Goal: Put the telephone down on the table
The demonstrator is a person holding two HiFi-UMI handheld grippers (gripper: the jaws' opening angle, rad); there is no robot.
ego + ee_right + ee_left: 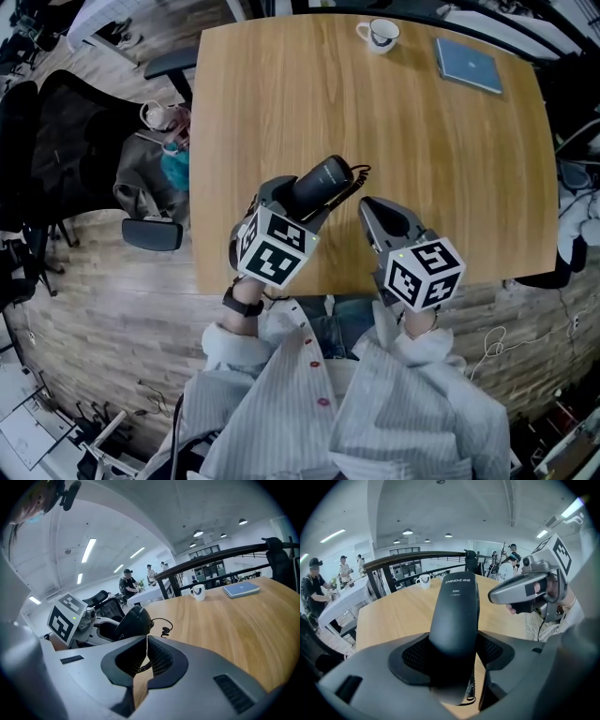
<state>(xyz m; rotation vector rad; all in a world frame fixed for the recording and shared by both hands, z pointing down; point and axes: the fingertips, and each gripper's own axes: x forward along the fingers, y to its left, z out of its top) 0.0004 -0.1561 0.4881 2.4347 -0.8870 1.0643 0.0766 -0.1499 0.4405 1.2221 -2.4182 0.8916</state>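
Black telephone (326, 178) in left tool (298, 208), long axis aimed away-right.

The left gripper (317, 195) was held close in front of the body, angled forward and to the right. In the left gripper view its jaws were seen clamped against the two sides of the telephone handset (454, 616). The right gripper (369, 208) was held just beside it, apart from it and pointed forward and slightly left. In the right gripper view its jaws were seen pressed together, with nothing gripped between them. The left marker cube (272, 246) and the right marker cube (424, 272) were turned up toward the head. A dark watch band (242, 303) was worn on the left wrist. Both forearms were covered by pale striped sleeves (422, 349) and kept bent near the torso.
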